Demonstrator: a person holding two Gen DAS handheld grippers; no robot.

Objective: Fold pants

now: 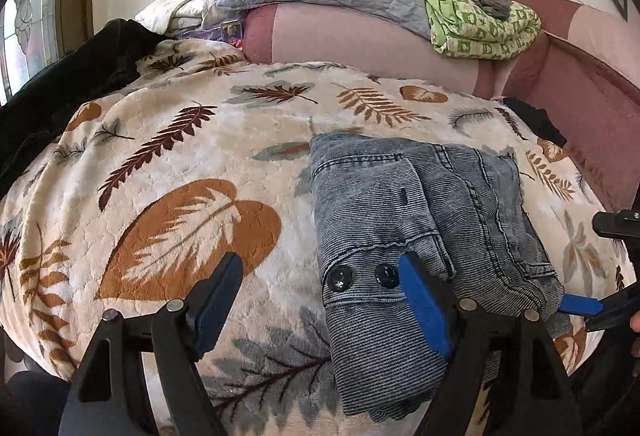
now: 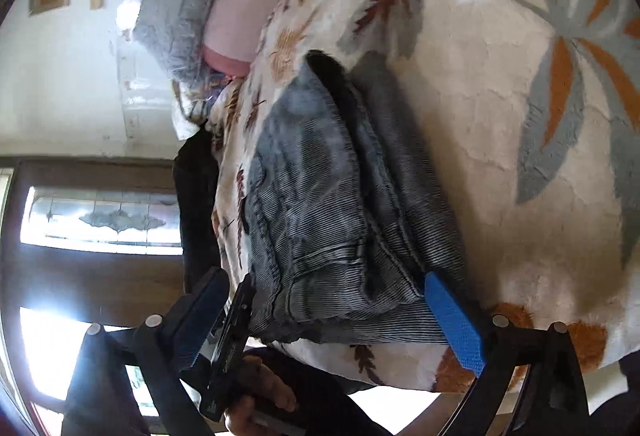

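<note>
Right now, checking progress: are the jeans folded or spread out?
Folded: the jeans lie as a compact layered bundle on the leaf-print blanket.

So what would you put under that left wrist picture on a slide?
Folded grey jeans lie on a leaf-print blanket, the left gripper open beside them, one finger resting against the denim.

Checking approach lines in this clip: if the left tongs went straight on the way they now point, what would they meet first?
Probably the leaf-print blanket. The left tongs stand open over it, and the folded grey pants lie just off to the side by one finger. Depth is hard to judge.
</note>
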